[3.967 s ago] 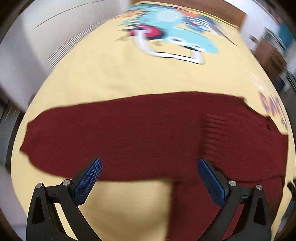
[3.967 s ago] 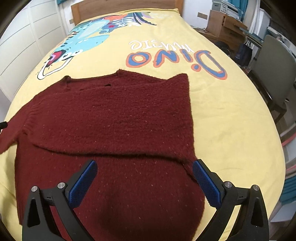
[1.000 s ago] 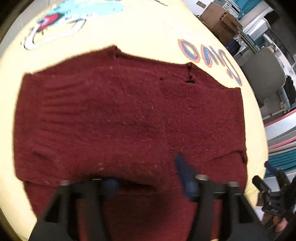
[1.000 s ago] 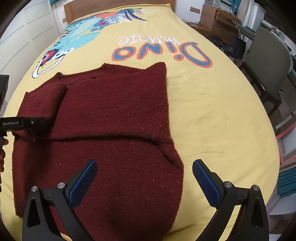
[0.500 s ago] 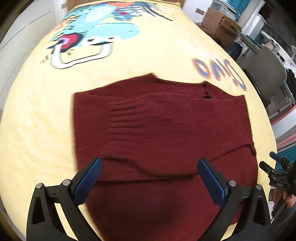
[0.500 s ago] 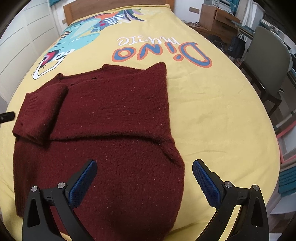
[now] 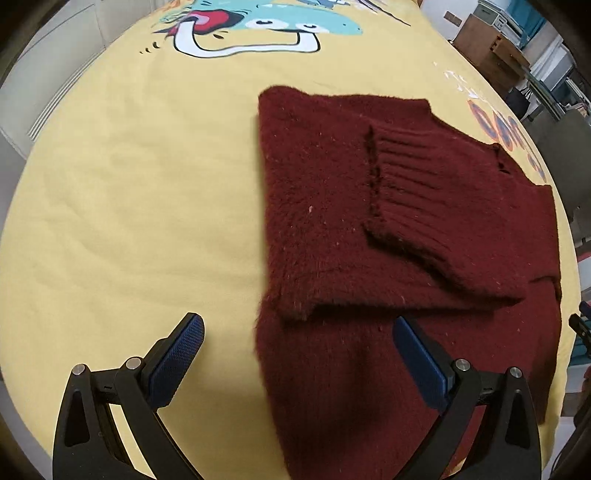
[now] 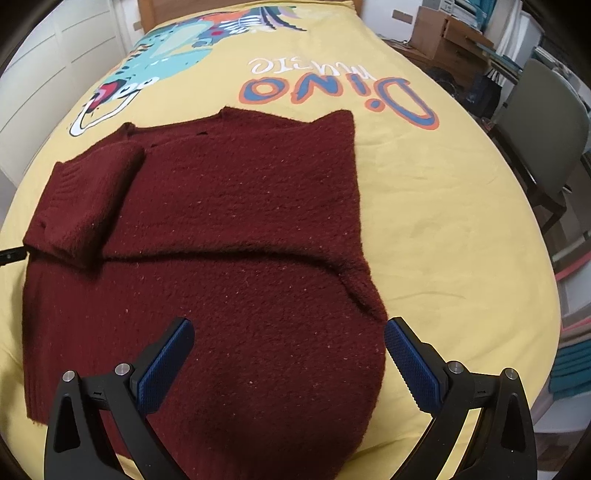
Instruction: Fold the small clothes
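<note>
A dark red knit sweater (image 8: pixel 240 240) lies flat on the yellow dinosaur bed cover (image 8: pixel 443 221). Its left sleeve is folded across the chest, the ribbed cuff (image 7: pixel 413 184) resting on top. The other sleeve lies folded across the body as well. My left gripper (image 7: pixel 299 354) hangs open over the sweater's left edge, one finger above bare cover, the other above knit, nothing held. Open too, my right gripper (image 8: pixel 288 354) hovers over the lower body of the sweater near its right edge, holding nothing. The left gripper's tip (image 8: pixel 11 254) shows at the left border of the right wrist view.
A grey-green chair (image 8: pixel 546 140) and a wooden cabinet (image 8: pixel 443 33) stand beside the bed on the right, with shelves of teal items (image 8: pixel 569 369) nearer. White cupboard doors (image 8: pixel 37 74) line the left side. Bare yellow cover (image 7: pixel 129 203) spreads left of the sweater.
The left gripper has let go of the sleeve on the sweater's body, opened wide and drawn back to the garment's left edge. The right gripper has stayed in place.
</note>
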{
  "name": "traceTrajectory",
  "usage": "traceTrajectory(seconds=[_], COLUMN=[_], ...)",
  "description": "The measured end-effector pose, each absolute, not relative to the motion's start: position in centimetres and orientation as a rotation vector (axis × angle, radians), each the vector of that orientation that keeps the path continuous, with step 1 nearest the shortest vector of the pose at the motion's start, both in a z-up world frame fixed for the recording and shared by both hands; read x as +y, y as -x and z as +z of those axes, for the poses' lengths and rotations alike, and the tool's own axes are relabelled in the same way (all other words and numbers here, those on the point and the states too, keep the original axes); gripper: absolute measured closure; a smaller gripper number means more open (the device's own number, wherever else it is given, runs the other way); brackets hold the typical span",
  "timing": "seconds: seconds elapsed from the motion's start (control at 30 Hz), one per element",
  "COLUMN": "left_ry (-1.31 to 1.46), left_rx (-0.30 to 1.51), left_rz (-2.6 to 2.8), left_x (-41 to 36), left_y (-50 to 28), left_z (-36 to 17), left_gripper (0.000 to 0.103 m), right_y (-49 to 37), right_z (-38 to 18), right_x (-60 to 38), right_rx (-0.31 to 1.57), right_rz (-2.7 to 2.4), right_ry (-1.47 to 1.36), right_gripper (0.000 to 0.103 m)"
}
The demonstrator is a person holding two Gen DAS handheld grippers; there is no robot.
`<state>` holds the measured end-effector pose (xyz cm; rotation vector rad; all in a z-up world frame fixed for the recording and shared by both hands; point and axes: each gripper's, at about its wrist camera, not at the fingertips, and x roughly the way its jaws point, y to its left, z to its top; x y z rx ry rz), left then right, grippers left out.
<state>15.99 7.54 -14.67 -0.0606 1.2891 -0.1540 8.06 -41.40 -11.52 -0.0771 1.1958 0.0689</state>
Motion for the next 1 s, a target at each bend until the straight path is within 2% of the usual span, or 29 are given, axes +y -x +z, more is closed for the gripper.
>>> traceTrajectory(seconds=[0.03,0.07,0.1,0.17,0.23,0.4,0.57,0.83,1.0], left_ry=[0.054,0.053,0.062,0.080,0.056,0.052,0.135,0.161,0.158], left_rx=[1.291,1.300,1.312,1.349,1.348,1.315,1.314,1.314,1.313], left_rz=[-0.152,-0.152,-0.157,-0.161,-0.154,-0.202,-0.241,-0.261,-0.253], left_x=[7.3,7.0,6.7,6.4,6.0,5.6,7.2,8.2,7.7], left_y=[-16.4,-16.9,-17.2,-17.9,-18.2,-18.6,-18.9,-19.6,-19.6], left_z=[-15.2,-15.7,-16.2,-17.4,-18.0,-17.9,-18.4,-19.4,-19.3], left_gripper=[0.004,0.010,0.023,0.041,0.048,0.089,0.092,0.092,0.092], right_y=[-8.1,-8.1,-8.1,-8.1,-8.2,-8.7,-10.1,-13.6,-15.8], right_z=[-11.6,-11.6,-11.7,-11.9,-12.1,-12.3,-10.9,-8.4,-9.4], right_x=[-41.3,-41.2,-41.0,-40.6,-40.0,-37.9,-33.9,-24.3,-18.2], right_rx=[1.198,1.200,1.202,1.210,1.216,1.217,1.180,1.095,1.109], right_rz=[0.066,0.066,0.067,0.071,0.077,0.107,0.189,0.346,0.440], right_ry=[0.079,0.083,0.087,0.098,0.111,0.149,0.174,0.304,0.388], right_gripper=[0.000,0.000,0.000,0.000,0.000,0.000,0.000,0.000,0.001])
